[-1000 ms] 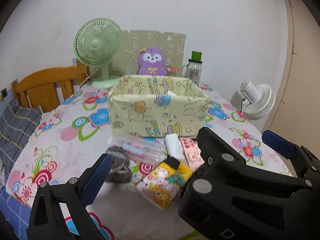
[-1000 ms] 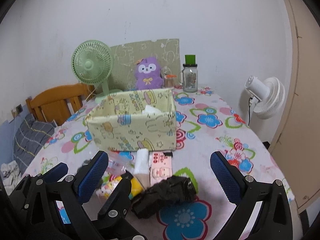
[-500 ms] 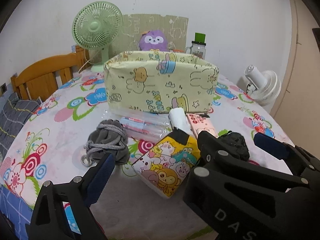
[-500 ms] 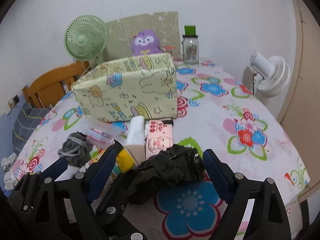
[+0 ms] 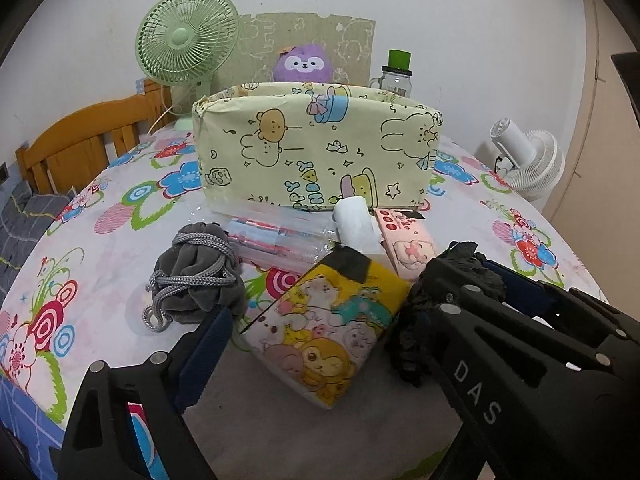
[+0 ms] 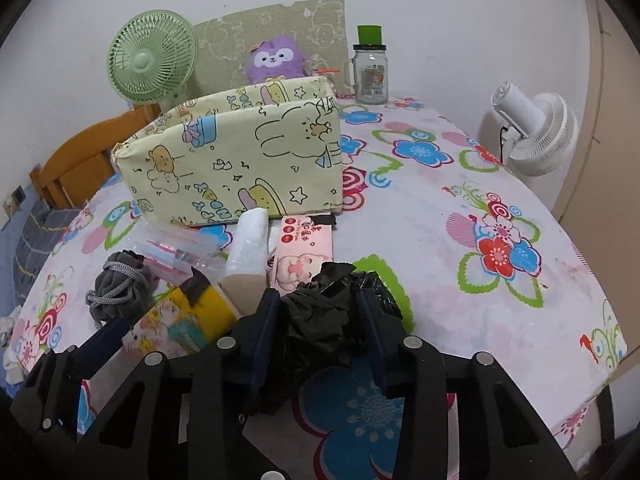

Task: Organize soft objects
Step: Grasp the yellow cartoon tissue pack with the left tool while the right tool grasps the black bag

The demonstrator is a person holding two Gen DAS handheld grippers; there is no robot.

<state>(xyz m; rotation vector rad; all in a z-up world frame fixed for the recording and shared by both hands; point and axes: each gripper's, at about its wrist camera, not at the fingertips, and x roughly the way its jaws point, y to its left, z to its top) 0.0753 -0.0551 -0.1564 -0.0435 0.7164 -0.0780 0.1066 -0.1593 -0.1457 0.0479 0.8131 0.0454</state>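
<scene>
A crumpled black plastic bag (image 6: 324, 320) lies on the flowered tablecloth; my right gripper (image 6: 320, 336) is shut on the black plastic bag, a blue pad on each side of it. The bag also shows in the left wrist view (image 5: 420, 320). My left gripper (image 5: 320, 344) is open low over the table, with the yellow cartoon tissue pack (image 5: 332, 332) between its fingers. A grey drawstring pouch (image 5: 196, 276) lies to the left. A clear pencil pouch (image 5: 280, 236), a white roll (image 5: 354, 220) and a pink pack (image 5: 408, 236) lie before the yellow cartoon fabric box (image 5: 316, 160).
A green desk fan (image 5: 184, 44), a purple plush (image 5: 304, 64) and a green-lidded jar (image 6: 370, 68) stand behind the box by the wall. A white fan (image 6: 532, 128) stands off the table's right edge. A wooden chair (image 5: 80, 140) is at the left.
Both grippers moved down and forward toward the pile. My right gripper, open before, has closed around the black plastic bag. The left gripper stays open.
</scene>
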